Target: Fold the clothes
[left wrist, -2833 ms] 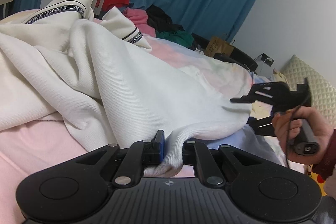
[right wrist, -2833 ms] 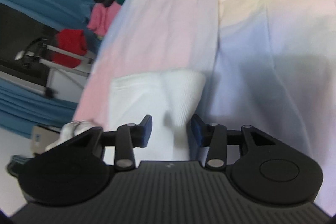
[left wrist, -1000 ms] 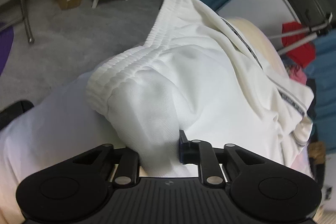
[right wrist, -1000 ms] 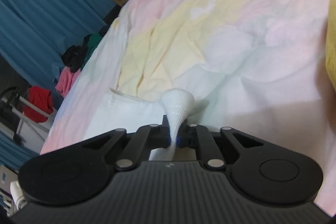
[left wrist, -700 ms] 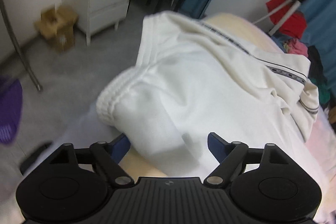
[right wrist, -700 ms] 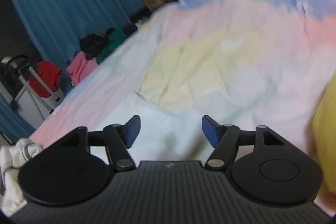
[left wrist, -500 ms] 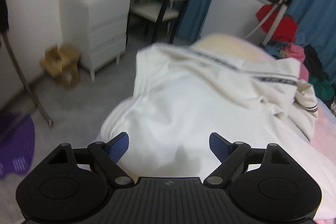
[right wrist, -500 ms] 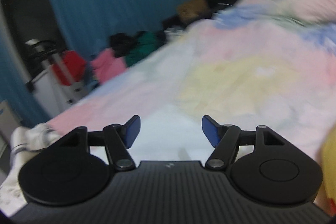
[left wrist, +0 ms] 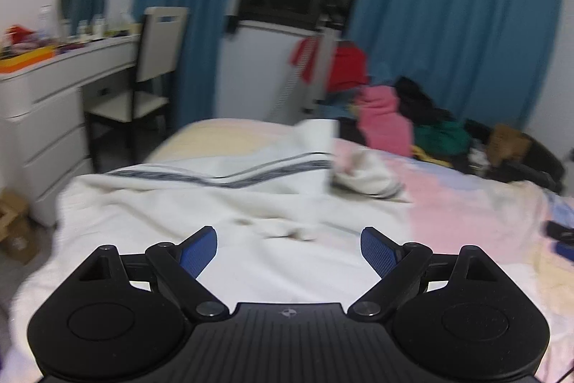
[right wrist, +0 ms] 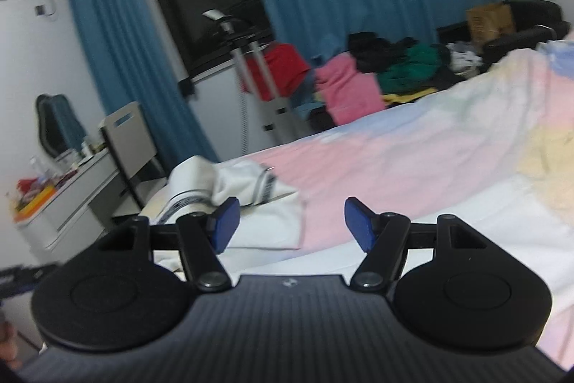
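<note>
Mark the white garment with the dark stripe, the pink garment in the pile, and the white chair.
white striped garment (left wrist: 201, 218), left wrist view, body fabric.
pink garment (left wrist: 382, 121), left wrist view, middle.
white chair (left wrist: 159, 51), left wrist view, backrest.

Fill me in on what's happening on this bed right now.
A person is folding clothes with a handheld claw in each hand. Both the left claw and the right claw are open and empty, held above the bed. A white garment with dark striped trim lies spread on the pastel bedsheet, touched by neither claw. More clothes are heaped at the far side.
</note>
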Demonstrator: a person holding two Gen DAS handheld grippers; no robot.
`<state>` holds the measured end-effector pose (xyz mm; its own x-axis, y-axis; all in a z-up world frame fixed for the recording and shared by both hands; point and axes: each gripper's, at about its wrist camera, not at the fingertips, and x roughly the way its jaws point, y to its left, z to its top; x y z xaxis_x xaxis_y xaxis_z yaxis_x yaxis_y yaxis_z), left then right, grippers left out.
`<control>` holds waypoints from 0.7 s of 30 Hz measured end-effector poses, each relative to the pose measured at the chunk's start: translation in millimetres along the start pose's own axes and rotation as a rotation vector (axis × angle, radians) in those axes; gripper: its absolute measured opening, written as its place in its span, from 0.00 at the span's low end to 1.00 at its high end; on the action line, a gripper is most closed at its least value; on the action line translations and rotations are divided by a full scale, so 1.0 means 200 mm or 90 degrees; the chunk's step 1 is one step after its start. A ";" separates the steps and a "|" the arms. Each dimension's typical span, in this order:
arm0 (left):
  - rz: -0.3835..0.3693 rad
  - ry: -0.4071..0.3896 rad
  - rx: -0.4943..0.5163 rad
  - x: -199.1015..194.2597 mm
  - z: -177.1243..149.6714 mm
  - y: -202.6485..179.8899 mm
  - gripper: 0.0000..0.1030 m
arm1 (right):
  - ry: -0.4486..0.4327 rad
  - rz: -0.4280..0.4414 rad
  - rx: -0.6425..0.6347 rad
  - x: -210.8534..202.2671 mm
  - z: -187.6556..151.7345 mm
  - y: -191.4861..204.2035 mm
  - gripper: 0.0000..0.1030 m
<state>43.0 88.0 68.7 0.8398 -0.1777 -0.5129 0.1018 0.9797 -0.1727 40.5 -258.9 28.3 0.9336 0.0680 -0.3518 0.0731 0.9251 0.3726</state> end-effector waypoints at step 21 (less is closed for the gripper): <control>-0.020 0.025 -0.027 0.62 -0.31 0.13 0.89 | 0.209 0.086 0.435 1.23 -0.41 -0.09 0.64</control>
<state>117.4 85.2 -51.5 0.8148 -0.2128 -0.5393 0.1042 0.9688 -0.2249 240.4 -227.3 -135.5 0.8055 0.3698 -0.4631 0.2662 0.4724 0.8402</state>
